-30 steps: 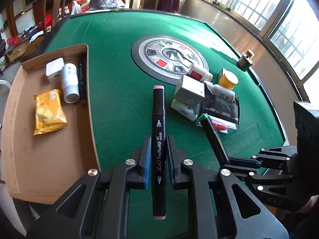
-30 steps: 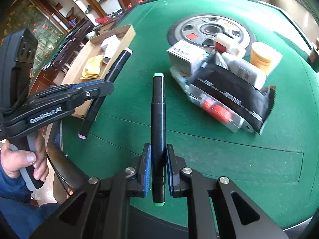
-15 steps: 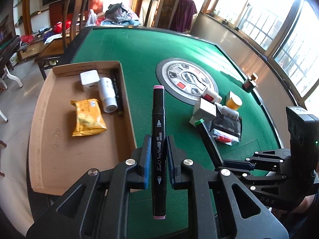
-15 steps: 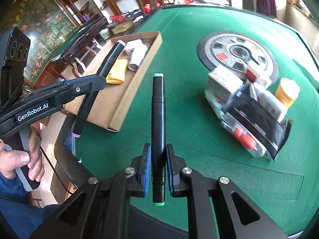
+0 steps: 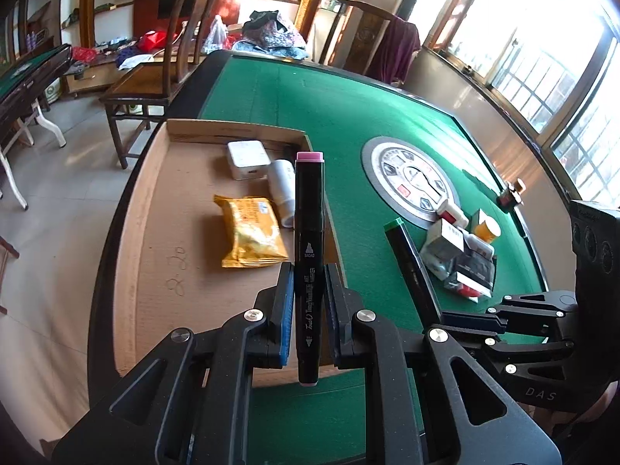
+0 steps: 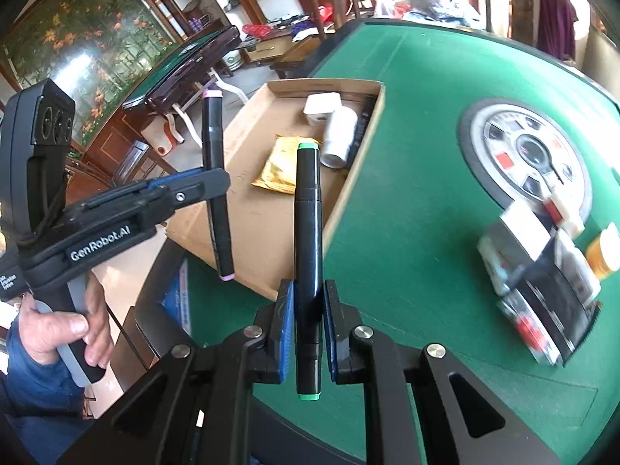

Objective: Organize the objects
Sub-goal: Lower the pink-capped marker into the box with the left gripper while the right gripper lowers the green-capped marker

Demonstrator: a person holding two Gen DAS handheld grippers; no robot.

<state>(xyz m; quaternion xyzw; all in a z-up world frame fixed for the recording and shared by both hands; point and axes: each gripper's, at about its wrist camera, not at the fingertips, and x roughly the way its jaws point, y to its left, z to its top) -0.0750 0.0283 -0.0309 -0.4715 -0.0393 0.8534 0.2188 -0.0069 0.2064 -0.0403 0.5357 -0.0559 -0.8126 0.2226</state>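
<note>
My left gripper (image 5: 308, 275) is shut on a black marker with pink caps (image 5: 308, 232), held lengthwise above the near right side of the cardboard tray (image 5: 155, 232). My right gripper (image 6: 309, 292) is shut on a black marker with green caps (image 6: 308, 209), hovering over the green felt just beside the tray's (image 6: 252, 224) right wall. In the right wrist view the left gripper (image 6: 217, 182) and its pink-capped marker (image 6: 217, 178) hang over the tray's left part. The tray holds a yellow packet (image 5: 250, 232), a white cylinder (image 5: 283, 186) and a white box (image 5: 248, 159).
A pile of small boxes, bottles and a black pouch (image 5: 461, 259) lies on the green table (image 5: 310, 108) to the right, near a round silver centrepiece (image 5: 410, 178). Wooden chairs (image 5: 155, 77) stand beyond the table's far edge. A hand (image 6: 66, 329) grips the left tool's handle.
Both grippers have travelled left from over the felt toward the tray, rising a little, each still clamped on its marker. The pile of items now lies farther right in both views.
</note>
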